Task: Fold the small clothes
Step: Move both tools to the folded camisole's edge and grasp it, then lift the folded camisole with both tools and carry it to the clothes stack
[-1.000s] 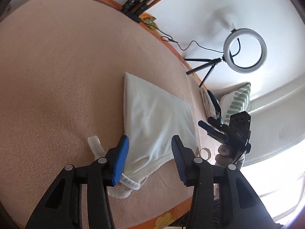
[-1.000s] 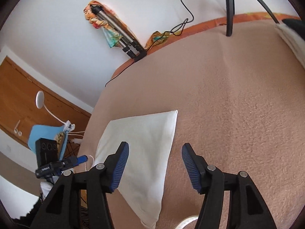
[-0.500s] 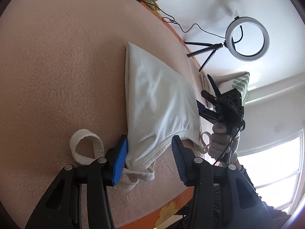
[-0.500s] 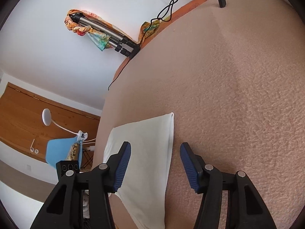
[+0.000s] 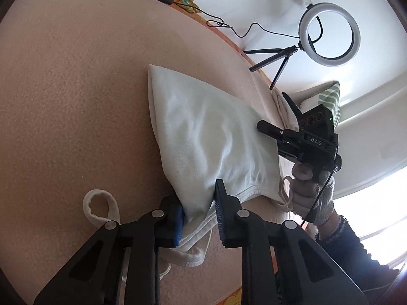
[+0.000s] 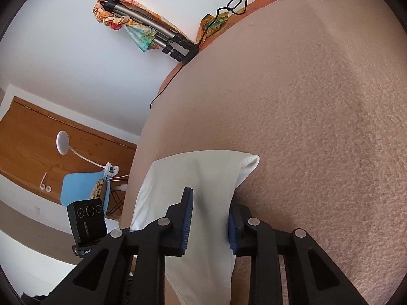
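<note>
White vest (image 5: 203, 137) lying on the peach blanket (image 5: 76, 89), long axis running from the strap end nearest the left gripper (image 5: 198, 218) toward the plain hem pointing at the ring light (image 5: 329, 34). Left gripper partly closed, fabric bunched between its jaws at the strap end (firm hold cannot be confirmed). Right gripper (image 6: 209, 225) likewise straddles the opposite long edge, narrowed around cloth. To fold well, both grips should lift together, keeping the edge taut, and carry it evenly across.
</note>
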The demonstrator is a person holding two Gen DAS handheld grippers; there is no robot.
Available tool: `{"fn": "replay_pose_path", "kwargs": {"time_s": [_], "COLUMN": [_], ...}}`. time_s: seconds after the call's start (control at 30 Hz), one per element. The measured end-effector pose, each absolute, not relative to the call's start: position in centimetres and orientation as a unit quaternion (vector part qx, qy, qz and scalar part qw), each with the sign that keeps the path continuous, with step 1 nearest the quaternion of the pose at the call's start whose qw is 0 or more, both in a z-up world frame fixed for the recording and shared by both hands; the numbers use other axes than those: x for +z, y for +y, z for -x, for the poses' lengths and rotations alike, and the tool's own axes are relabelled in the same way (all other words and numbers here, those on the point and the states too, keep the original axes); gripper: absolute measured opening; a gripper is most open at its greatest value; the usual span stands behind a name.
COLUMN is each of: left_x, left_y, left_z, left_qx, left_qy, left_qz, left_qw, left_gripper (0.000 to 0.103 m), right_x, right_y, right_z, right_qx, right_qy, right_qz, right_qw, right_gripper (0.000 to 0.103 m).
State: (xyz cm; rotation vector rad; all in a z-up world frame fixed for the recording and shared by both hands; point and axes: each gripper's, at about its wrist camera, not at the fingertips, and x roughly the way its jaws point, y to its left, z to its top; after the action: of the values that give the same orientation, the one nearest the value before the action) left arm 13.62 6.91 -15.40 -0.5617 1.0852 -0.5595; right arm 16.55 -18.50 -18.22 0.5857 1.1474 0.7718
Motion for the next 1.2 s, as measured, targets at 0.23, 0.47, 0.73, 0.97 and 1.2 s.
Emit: {"fn": "replay_pose_path", "kwargs": {"time_s": [0.23,0.47,0.73,0.97,1.2], "left_x": [-13.6,-12.3,-10.1,-8.2,-7.1], "left_y": [4.5,3.2,1.1,-1.2,-3.3], "left_z": [-12.3,-10.9,-9.0,-7.3,-7.2], "left_qx": [-0.235,-0.224,-0.237,-0.266,-0.286], "left_qy": [0.474,0.441,0.401,0.366,0.346], "left_qz": [0.133,0.064,0.022,0.006,-0.006], "left_qw": [0.838,0.867,0.885,0.892,0.894], "left_gripper": [0.013,0.012,0.012,0.011,0.011], "right_x": [-16.1,-13.3,-10.6,-7.6,-4.9], "right_y": [-16.8,-15.2,-13.9,-13.8,-16.0], "right_z": [-15.6,-14.2,-12.0,-9.6,-7.9], "right_qx": [0.313,0.297,0.285,0.280,0.271], "right_qy": [0.514,0.484,0.454,0.421,0.397], "right_qz": [-0.168,-0.097,-0.040,-0.008,-0.012], "right_qw": [0.781,0.817,0.843,0.862,0.877], "right_gripper": [0.010,0.010,0.009,0.009,0.009]}}
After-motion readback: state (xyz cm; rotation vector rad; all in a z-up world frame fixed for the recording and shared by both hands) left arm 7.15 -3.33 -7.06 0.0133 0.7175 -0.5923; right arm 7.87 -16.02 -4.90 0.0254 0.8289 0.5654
